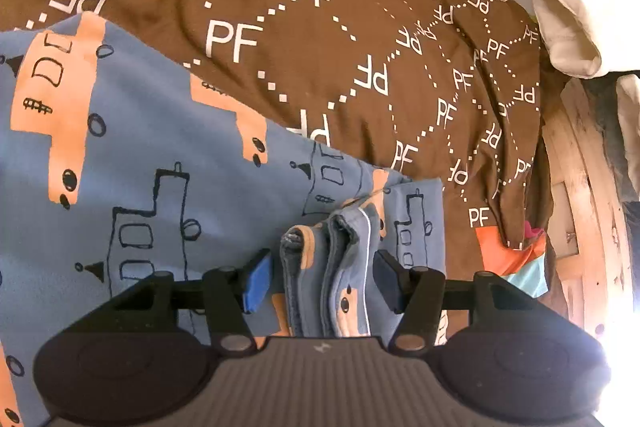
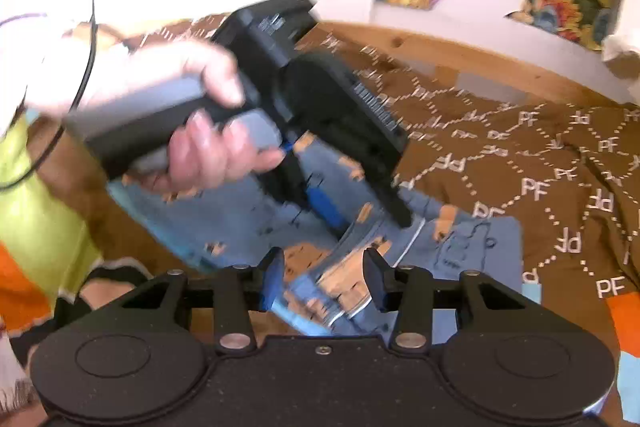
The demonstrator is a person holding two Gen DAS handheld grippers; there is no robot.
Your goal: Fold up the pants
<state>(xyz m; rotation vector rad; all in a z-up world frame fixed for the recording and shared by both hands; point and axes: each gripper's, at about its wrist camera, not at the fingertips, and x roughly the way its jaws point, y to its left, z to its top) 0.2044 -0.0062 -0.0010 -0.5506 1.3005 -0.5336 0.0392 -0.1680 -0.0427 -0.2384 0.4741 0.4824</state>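
One pair of pants, two grippers, one bed: fold partly made.

One pair of blue printed pants [image 1: 132, 147] lies on the bed's brown bedspread [image 1: 320, 39], toward its near edge; layered edges bunched at one end suggest at least one fold done, with squaring and a further fold likely left. Left gripper [image 1: 320, 279]: fingers apart, straddling the stacked fabric edges, pads not pressing. Right gripper [image 2: 324, 275]: fingers apart over the same end of the pants, nothing clamped. One hand [image 2: 200, 131] shows, holding the left gripper. One cream cloth [image 1: 572, 27] lies past the bed's far corner.
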